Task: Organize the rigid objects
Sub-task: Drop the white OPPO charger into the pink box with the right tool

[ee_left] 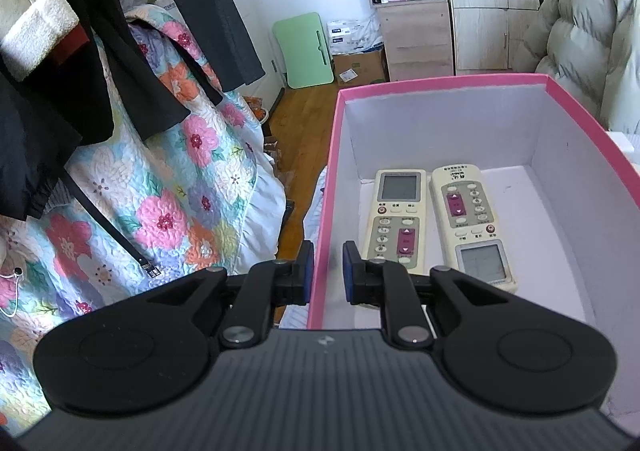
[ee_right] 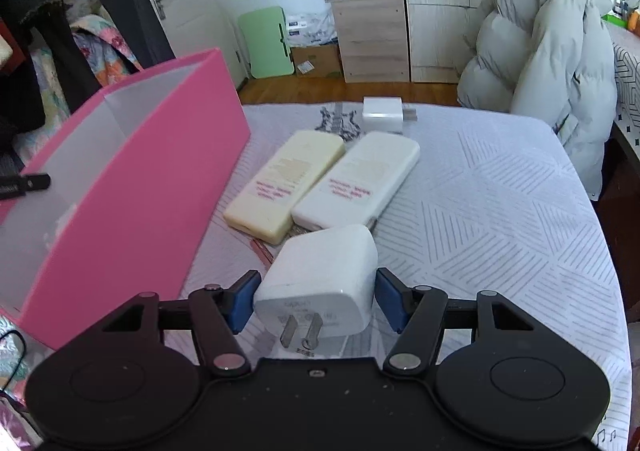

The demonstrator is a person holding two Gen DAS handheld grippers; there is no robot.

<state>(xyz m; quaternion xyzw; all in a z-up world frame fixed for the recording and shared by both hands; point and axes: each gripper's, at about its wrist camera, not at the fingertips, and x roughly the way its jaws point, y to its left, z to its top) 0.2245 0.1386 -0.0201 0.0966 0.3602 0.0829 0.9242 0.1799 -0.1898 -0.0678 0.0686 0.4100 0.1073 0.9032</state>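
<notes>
A pink box (ee_left: 334,155) with a white inside holds two cream remote controls, one on the left (ee_left: 396,215) and one on the right (ee_left: 472,223), lying face up side by side. My left gripper (ee_left: 327,275) is shut on the box's left wall, one pad outside and one inside. In the right wrist view the pink box (ee_right: 132,203) stands at the left of the table. My right gripper (ee_right: 316,299) is shut on a white plug charger (ee_right: 320,279), prongs toward the camera. Beyond it lie a cream remote (ee_right: 284,187) and a white remote (ee_right: 356,181), both face down, and a second white charger (ee_right: 382,115).
The table has a white patterned cloth (ee_right: 500,211). A chair draped with a grey puffer jacket (ee_right: 540,51) stands at the far right edge. A floral quilt (ee_left: 160,187) and hanging dark clothes (ee_left: 60,91) are left of the box. A shelf unit (ee_right: 360,11) stands at the back.
</notes>
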